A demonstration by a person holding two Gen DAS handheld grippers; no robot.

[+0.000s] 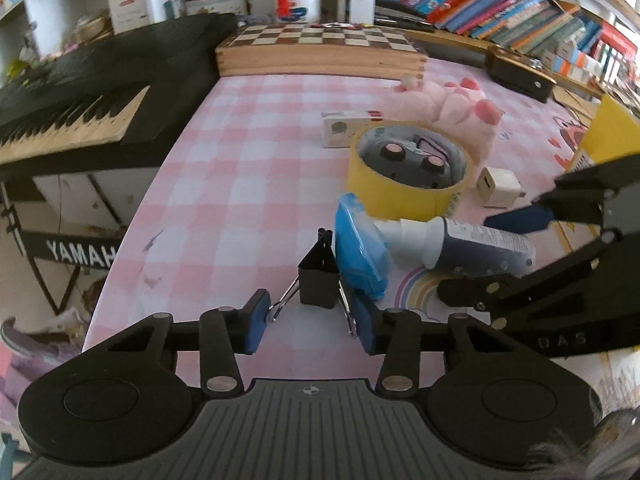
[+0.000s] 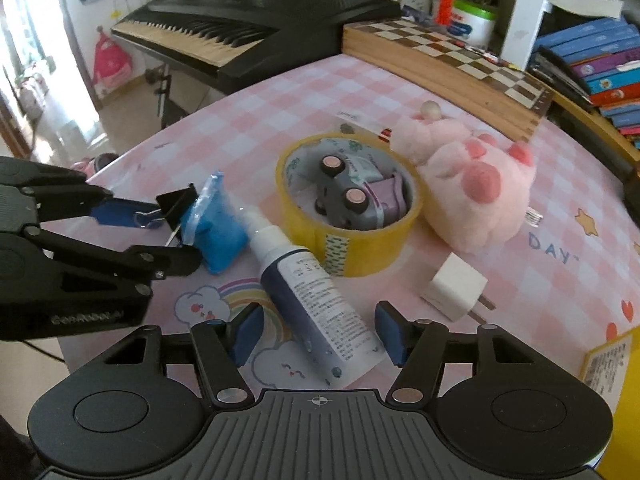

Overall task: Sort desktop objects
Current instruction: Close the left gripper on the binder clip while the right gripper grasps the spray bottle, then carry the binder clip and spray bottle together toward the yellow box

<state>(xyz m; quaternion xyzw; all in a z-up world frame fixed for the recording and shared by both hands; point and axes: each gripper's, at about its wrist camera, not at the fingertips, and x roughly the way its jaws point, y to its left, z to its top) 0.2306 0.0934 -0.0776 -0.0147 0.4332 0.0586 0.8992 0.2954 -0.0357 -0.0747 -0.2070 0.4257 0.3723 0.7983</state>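
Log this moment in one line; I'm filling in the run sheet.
left gripper: shut on binder clip handles | right gripper: open around spray bottle | both on table

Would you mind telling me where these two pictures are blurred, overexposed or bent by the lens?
Left wrist view: fisheye curves the wooden chessboard box; the grey fuzzy patch at the bottom right is blurred. Right wrist view: the bright window area on the left is washed out.

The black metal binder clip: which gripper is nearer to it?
Left. The left gripper has its pads against the wire handles of the black metal binder clip. The right gripper straddles the dark blue spray bottle, beyond the blue bag.
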